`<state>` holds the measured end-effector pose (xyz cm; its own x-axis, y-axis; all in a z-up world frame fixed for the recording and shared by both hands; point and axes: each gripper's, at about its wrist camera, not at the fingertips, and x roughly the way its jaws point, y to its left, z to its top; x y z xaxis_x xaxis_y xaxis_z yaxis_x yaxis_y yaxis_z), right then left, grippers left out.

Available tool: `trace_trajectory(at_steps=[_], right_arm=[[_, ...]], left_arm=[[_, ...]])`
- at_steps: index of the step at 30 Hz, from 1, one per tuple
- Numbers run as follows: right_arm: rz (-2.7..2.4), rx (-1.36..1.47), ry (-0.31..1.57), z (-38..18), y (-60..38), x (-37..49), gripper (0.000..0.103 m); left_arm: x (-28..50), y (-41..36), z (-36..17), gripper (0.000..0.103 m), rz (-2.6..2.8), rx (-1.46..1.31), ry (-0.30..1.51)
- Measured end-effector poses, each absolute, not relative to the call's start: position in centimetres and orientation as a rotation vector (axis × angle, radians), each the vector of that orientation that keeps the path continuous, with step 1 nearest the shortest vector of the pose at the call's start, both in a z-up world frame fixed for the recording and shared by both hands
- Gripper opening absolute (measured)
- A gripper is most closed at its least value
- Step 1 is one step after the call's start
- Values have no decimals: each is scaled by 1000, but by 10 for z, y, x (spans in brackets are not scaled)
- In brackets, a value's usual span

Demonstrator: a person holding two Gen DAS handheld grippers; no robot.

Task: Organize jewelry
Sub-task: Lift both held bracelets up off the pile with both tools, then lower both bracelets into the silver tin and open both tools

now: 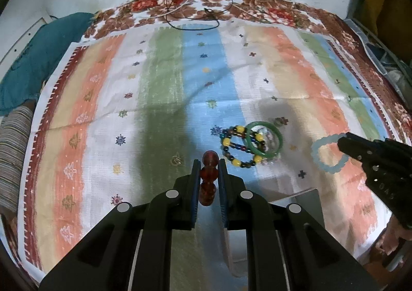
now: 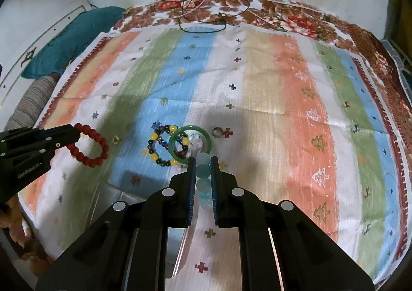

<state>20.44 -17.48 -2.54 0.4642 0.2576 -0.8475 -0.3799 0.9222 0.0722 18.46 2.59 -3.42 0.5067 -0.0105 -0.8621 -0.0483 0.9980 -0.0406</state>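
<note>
At the far left, a teal cloth point(image 2: 74, 36) is lying beside the striped cloth point(image 2: 257, 79) that is covering the surface. The left tool point(image 1: 208, 170) is pinching a red bead bracelet point(image 1: 209, 177) between its nearly closed fingers; in the right wrist view the bracelet's loop point(image 2: 88, 145) is hanging out past the tool's tip above the cloth. Just right of it, a multicoloured bead bracelet point(image 1: 238, 146) and a green bangle point(image 1: 264, 139) are lying overlapped on the blue stripe, with a small ring point(image 2: 217, 131) resting near them. Further right, the right tool point(image 2: 203, 170) is clamping a pale blue bead bracelet point(image 2: 203, 172), whose loop point(image 1: 328, 154) is sticking out from its narrowly parted fingers.
</note>
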Motion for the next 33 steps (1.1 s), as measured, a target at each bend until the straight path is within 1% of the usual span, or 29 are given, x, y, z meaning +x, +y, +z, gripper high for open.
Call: trace_trajectory(at_steps=[18, 33], right_arm=[[435, -98, 931, 4, -184, 160, 12], [511, -110, 935, 3, -180, 113, 12]], left_arm=[[133, 5, -3, 13, -67, -97, 955], [99, -8, -5, 13, -112, -106, 954]])
